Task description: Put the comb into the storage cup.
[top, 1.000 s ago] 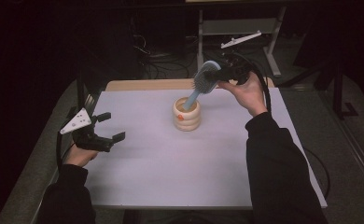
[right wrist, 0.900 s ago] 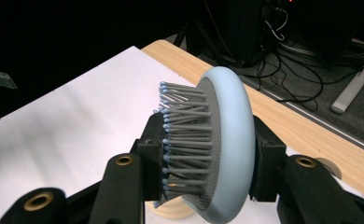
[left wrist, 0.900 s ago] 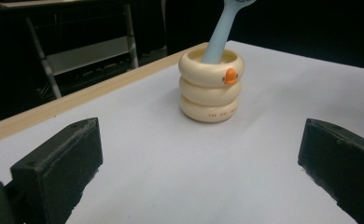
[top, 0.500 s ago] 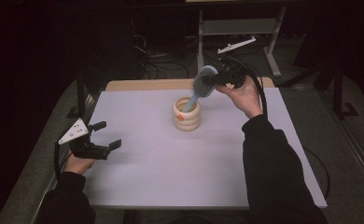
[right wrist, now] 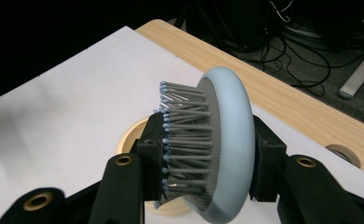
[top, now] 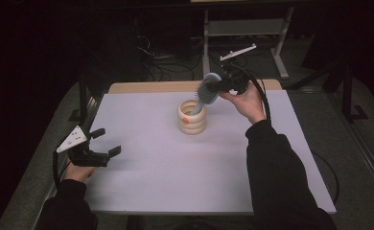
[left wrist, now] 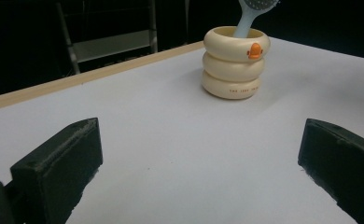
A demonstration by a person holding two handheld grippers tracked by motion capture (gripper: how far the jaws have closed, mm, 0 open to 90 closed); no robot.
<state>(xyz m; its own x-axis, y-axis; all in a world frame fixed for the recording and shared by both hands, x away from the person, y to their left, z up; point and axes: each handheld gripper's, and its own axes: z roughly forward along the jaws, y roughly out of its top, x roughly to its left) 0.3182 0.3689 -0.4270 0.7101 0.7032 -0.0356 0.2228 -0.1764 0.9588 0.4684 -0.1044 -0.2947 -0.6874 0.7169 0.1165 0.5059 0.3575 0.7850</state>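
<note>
A cream ringed cup (top: 192, 117) with an orange duck mark stands upright near the middle back of the white table (top: 175, 182); it also rises ahead in the left gripper view (left wrist: 235, 63). A light-blue hairbrush (top: 207, 91) with grey bristles has its handle down inside the cup. My right gripper (top: 222, 86) is shut on the brush head (right wrist: 217, 149), one jaw against the bristles and one against the back. My left gripper (top: 103, 143) hovers low at the table's left, jaws wide open with nothing between them.
A wooden strip (top: 142, 87) runs along the table's far edge. Beyond it stand a metal rack (top: 245, 28) and loose cables on the dark floor. A hole shows in the wood (right wrist: 343, 154) by the right gripper. White surface stretches between the left gripper and the cup.
The right gripper has lowered the brush, so its handle now sits deeper in the cup. The left gripper has sunk and drifted back toward the table's near left.
</note>
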